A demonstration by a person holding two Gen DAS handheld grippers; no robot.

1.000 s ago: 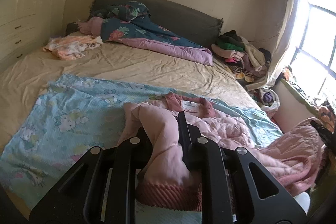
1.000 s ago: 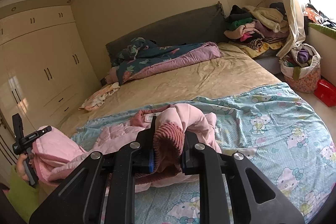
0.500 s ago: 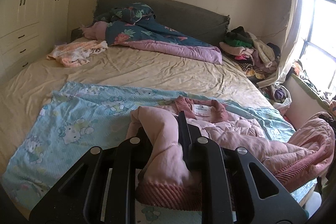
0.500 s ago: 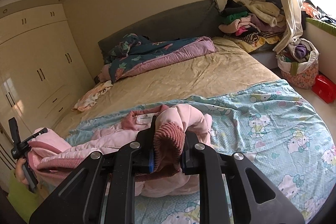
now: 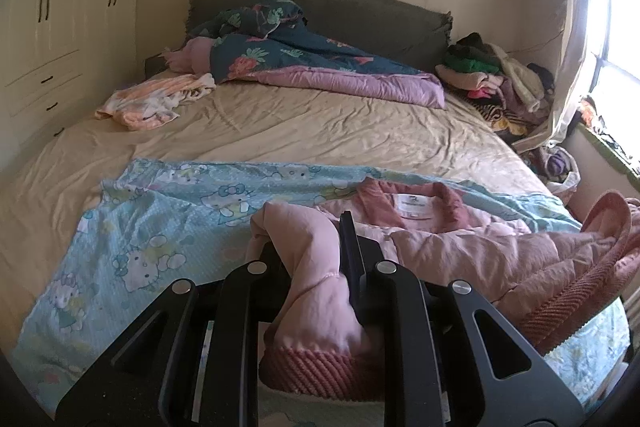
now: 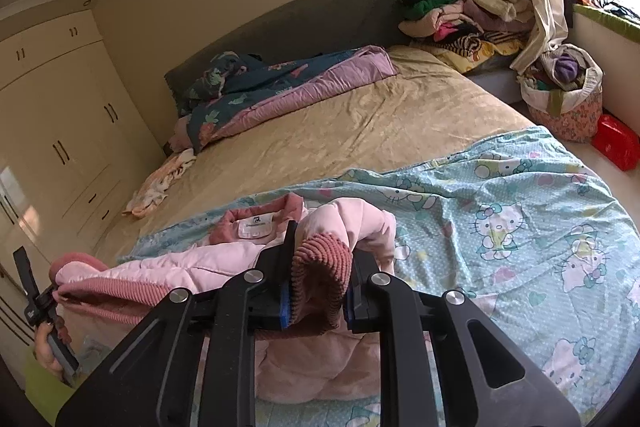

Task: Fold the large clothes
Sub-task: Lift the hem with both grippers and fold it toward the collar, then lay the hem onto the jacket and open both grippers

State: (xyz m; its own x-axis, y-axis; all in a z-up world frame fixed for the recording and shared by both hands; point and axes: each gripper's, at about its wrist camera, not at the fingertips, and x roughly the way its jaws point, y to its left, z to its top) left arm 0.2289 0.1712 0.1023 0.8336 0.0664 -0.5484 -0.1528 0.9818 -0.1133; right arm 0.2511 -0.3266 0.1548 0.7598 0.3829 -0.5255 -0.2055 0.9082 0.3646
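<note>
A pink quilted jacket (image 5: 472,247) with dark-pink ribbed trim and a white neck label lies stretched across a light-blue cartoon-print sheet (image 5: 160,227) at the foot of the bed. My left gripper (image 5: 316,247) is shut on one corner of the jacket (image 6: 192,263), its ribbed hem bunched below the jaws. My right gripper (image 6: 320,259) is shut on the other ribbed hem corner. In the right wrist view the left gripper (image 6: 36,291) and the hand holding it show at the far left edge, with the jacket's hem draped over it.
The beige bed (image 5: 320,123) holds a dark floral and purple duvet (image 5: 312,63) by the grey headboard, and a small peach garment (image 5: 152,103). A heap of clothes (image 6: 460,11) fills the far corner. A floral basket (image 6: 564,103) and a red box (image 6: 616,143) sit on the floor. Wardrobes (image 6: 52,131) line the wall.
Both grippers have moved forward over the bed and a little down, carrying the jacket. It now lies flatter and more spread on the blue sheet, collar label facing up.
</note>
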